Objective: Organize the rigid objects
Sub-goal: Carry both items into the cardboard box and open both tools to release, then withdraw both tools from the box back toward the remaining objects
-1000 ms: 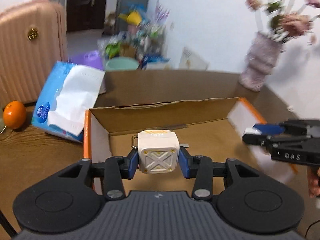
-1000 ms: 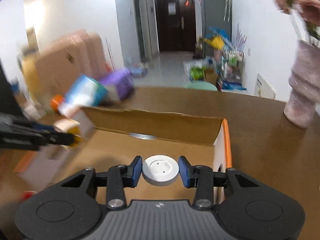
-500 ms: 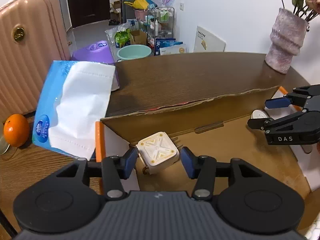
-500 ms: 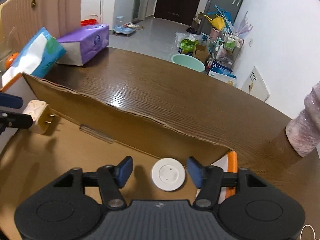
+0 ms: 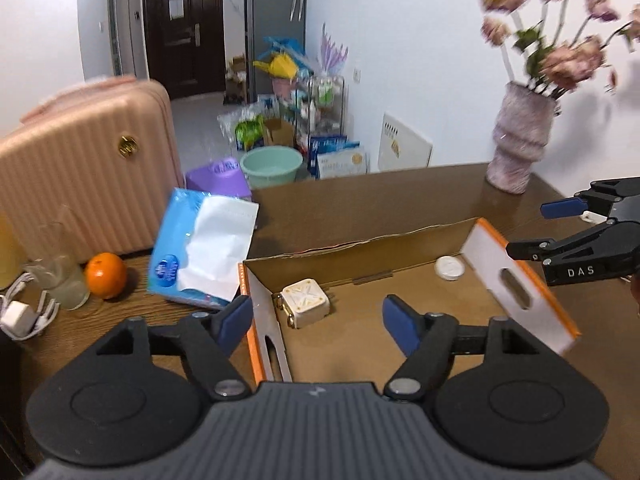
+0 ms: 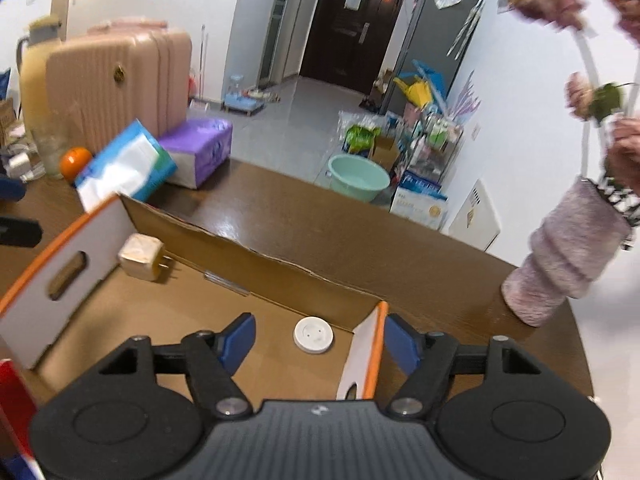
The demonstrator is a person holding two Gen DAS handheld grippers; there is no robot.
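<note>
A cream cube plug adapter [image 5: 305,303] lies on the floor of the open cardboard box [image 5: 360,248], near its left end wall; in the right wrist view the adapter [image 6: 141,257] shows its prongs. A white round disc [image 5: 450,268] lies by the box's right end wall, and the disc [image 6: 313,335] sits just ahead of my right gripper [image 6: 316,340]. My left gripper [image 5: 316,320] hovers above the box, its jaws opening with nothing between them. The right gripper's jaws are opening too, empty and straddling the box's orange-edged end wall [image 6: 370,354]. From the left wrist view the right gripper [image 5: 532,228] reaches in from the right.
A blue tissue pack [image 5: 200,252], an orange [image 5: 105,275], a glass [image 5: 60,276] and a white charger with cable [image 5: 18,312] lie left of the box. A purple tissue box [image 6: 200,148] and a pink suitcase [image 5: 80,184] stand behind. A vase of flowers [image 6: 568,256] stands at the right.
Both grippers let go: the adapter and the disc now lie in the box. Both grippers opened wider and rose, so the box looks smaller and farther below.
</note>
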